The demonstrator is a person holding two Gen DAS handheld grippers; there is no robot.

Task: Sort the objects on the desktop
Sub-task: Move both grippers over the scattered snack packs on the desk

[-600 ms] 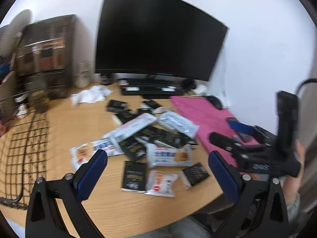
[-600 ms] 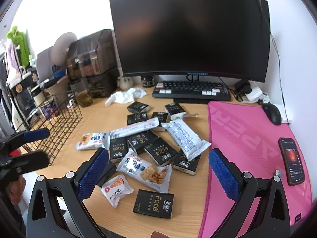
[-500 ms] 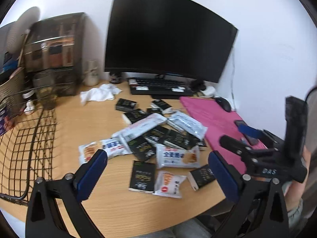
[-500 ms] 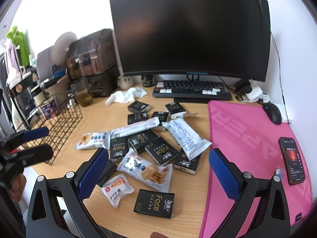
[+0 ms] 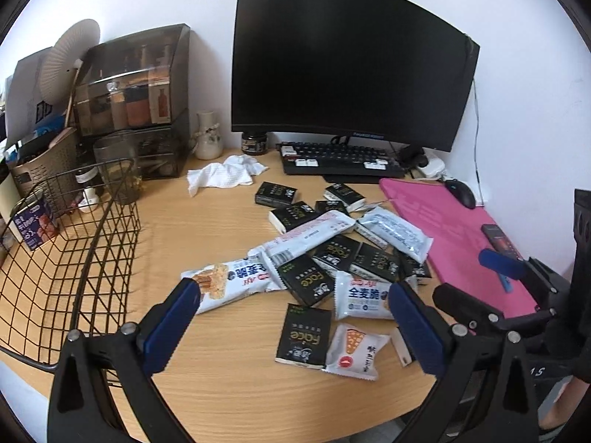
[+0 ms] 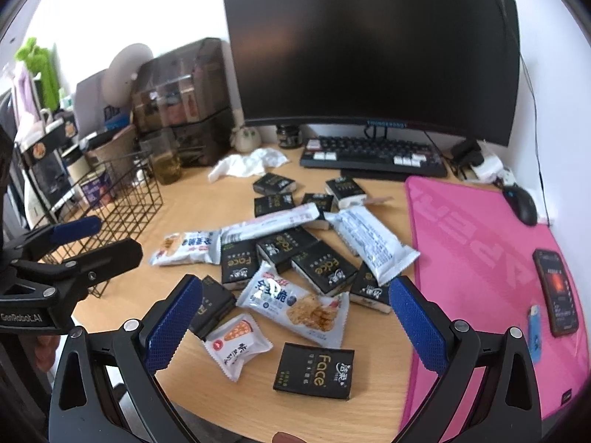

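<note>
Both the left claw (image 5: 291, 317) and right claw (image 6: 295, 317) gape wide, empty, above the table's (image 5: 221, 229) front edge. The snack packets (image 6: 295, 304) and flat black boxes (image 6: 314, 371) strewn mid-table look light; crinkly wrappers are likely slippery, so pinching across a box's stiff short sides seems safest.

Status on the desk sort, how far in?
Barely started. Done: nothing visibly sorted; the wire basket shows no packets. In hand: nothing, the left gripper and right gripper are both open above the pile. Left: all black packets and white snack packets on the desk.
</note>
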